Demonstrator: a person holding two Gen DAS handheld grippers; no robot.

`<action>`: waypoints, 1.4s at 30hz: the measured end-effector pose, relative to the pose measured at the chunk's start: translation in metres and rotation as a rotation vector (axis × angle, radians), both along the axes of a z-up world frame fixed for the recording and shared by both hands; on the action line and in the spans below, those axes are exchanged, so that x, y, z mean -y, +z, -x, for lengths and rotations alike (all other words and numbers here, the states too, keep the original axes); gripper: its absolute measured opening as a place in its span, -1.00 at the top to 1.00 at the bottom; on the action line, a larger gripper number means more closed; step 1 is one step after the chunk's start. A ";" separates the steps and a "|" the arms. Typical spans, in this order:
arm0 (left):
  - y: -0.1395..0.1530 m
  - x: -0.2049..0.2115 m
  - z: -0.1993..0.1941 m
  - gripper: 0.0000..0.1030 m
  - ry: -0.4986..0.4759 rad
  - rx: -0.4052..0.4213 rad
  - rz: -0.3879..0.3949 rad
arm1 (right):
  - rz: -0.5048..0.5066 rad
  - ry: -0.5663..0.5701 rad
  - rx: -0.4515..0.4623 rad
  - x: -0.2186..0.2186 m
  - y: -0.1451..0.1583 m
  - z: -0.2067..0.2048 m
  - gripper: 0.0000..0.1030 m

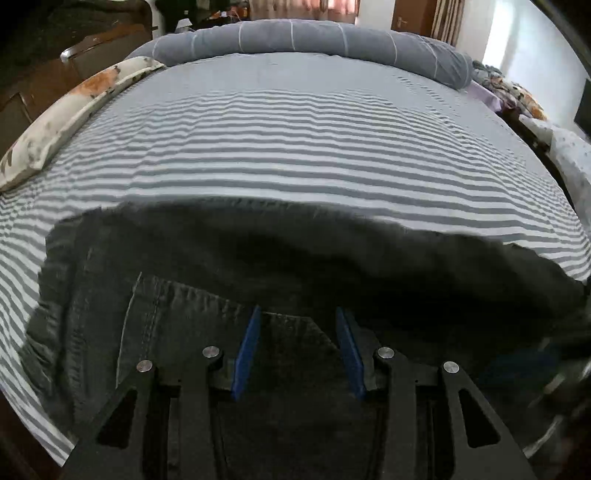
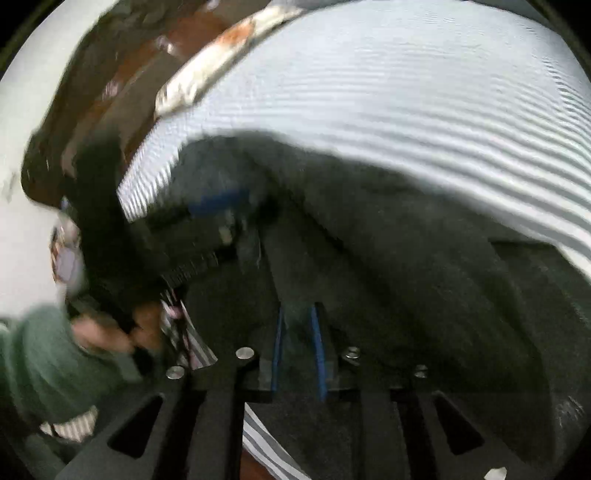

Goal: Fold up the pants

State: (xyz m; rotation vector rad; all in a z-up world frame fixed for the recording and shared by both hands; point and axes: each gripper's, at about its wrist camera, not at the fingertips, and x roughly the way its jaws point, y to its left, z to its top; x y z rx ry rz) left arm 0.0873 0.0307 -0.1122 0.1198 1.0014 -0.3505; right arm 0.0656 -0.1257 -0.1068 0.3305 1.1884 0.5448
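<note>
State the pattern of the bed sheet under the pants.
Grey and white stripes on the bed sheet, clearest in the left wrist view.

bed [image 1: 295, 140]: grey-white striped sheet | rolled duvet [image 1: 314, 37] at far edge | wooden door [image 1: 404, 14] | bright daylight at right

Both pictures are bent round by the fisheye lens, and black corners are seen at the edges. In the left wrist view, daylight is let in from a bright spot at the top right, and the striped sheet [image 1: 295, 147] is shown sharp and well lit. The dark pants [image 1: 258, 258] are left dim, with little detail seen. The right wrist view is smeared by blur nearly everywhere.
</note>
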 end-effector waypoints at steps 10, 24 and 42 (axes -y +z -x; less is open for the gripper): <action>-0.002 0.000 0.006 0.15 -0.020 0.042 -0.008 | -0.126 -0.335 -0.050 0.085 0.005 -0.057 0.34; 0.056 0.001 -0.010 0.15 -0.047 0.129 0.146 | -0.101 -0.118 -0.121 0.011 -0.033 -0.026 0.40; -0.001 0.007 -0.012 0.15 -0.046 0.079 0.021 | -0.233 -0.313 -0.248 0.060 -0.045 -0.040 0.32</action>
